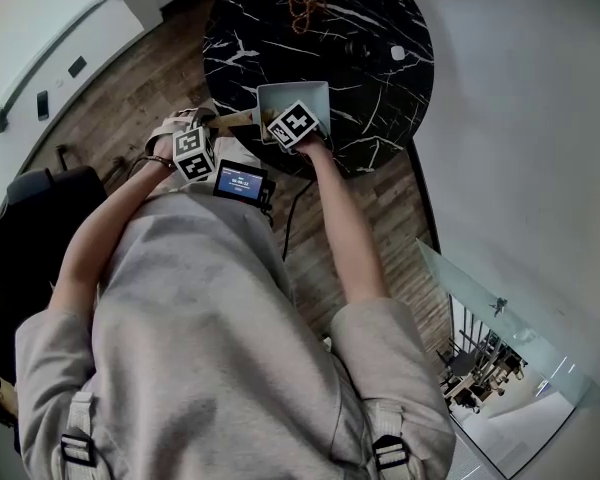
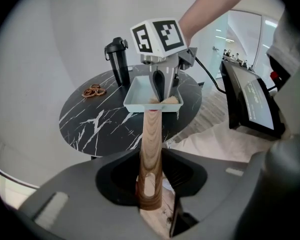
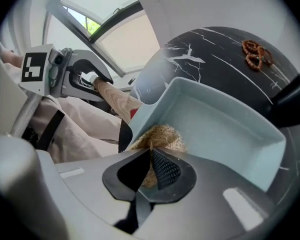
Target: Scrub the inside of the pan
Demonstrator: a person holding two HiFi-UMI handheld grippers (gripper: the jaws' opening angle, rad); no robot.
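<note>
A pale blue square pan [image 1: 298,96] is held over the near edge of a round black marble table [image 1: 380,88]. Its wooden handle [image 2: 151,134] runs back between the jaws of my left gripper [image 2: 150,184], which is shut on it. My right gripper [image 3: 152,159] is shut on a tan fibrous scrubber [image 3: 160,136]. The scrubber is pressed into the pan's inside [image 3: 225,129], at the corner by the handle-side wall. In the left gripper view the right gripper [image 2: 160,86] points down into the pan [image 2: 140,96].
On the table's far side are a black bottle [image 2: 119,61] and a brown pretzel-like cluster [image 2: 93,90]. A small screen device [image 2: 252,101] hangs at the person's waist. Wooden floor surrounds the table, and a white wall stands to the right.
</note>
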